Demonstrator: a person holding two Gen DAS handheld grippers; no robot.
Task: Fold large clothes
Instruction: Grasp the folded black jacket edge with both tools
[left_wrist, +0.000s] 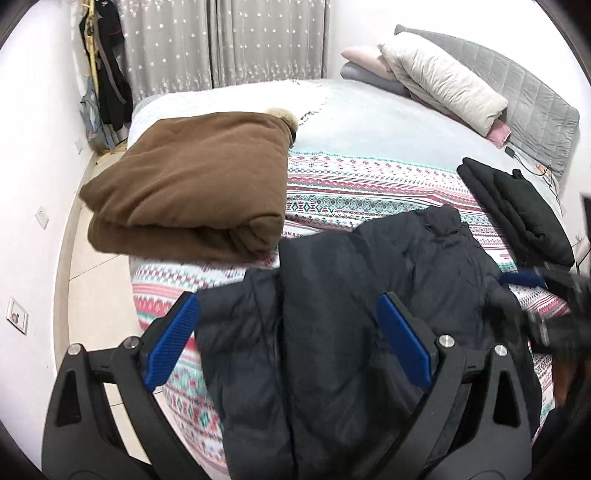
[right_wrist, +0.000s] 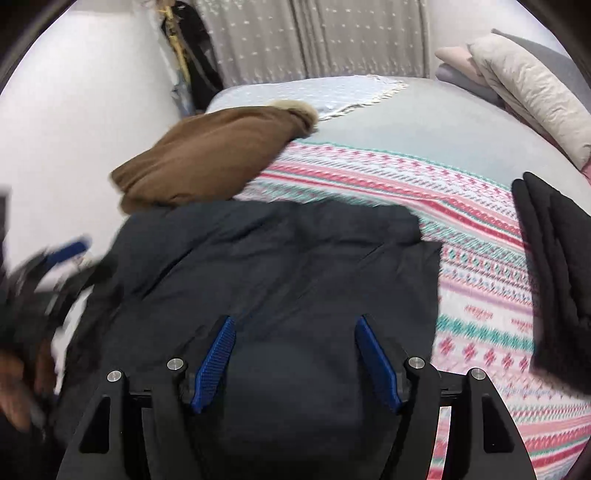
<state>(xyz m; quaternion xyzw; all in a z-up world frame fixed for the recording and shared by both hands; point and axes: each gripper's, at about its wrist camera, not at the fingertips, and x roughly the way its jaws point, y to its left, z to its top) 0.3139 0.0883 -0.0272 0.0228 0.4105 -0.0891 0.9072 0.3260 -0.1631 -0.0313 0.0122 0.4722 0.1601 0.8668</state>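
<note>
We hold both grippers above the dark navy jacket (left_wrist: 351, 295), which lies across the lower centre of both views on the patterned bedspread (left_wrist: 369, 177), its near part hanging toward us over the bed's edge. The left gripper (left_wrist: 291, 343) has its jaws spread wide, with jacket fabric showing between the blue pads (left_wrist: 171, 339) but nothing pinched. The right gripper (right_wrist: 295, 362) is likewise spread, its jaws apart over the smooth middle of the jacket; whether the pads touch the cloth we cannot tell. We judge that both sit open like this because we are between grasps, choosing where to take hold for a fold, with the jacket laid out roughly flat so an edge or sleeve can be brought across.

Around it, a folded brown coat (left_wrist: 192, 184) sits in the upper left of the frame, just beside the jacket's far left corner; in the right wrist view the two seem to meet or overlap slightly. A folded black garment (left_wrist: 517, 206) lies at the right edge, apart from the jacket. Pillows (left_wrist: 443, 85) are stacked in the upper right against the grey headboard (left_wrist: 535, 92), well away. The brown coat looks the likeliest thing to crowd a fold carried leftward; the bedspread toward the right leaves more room.
</note>
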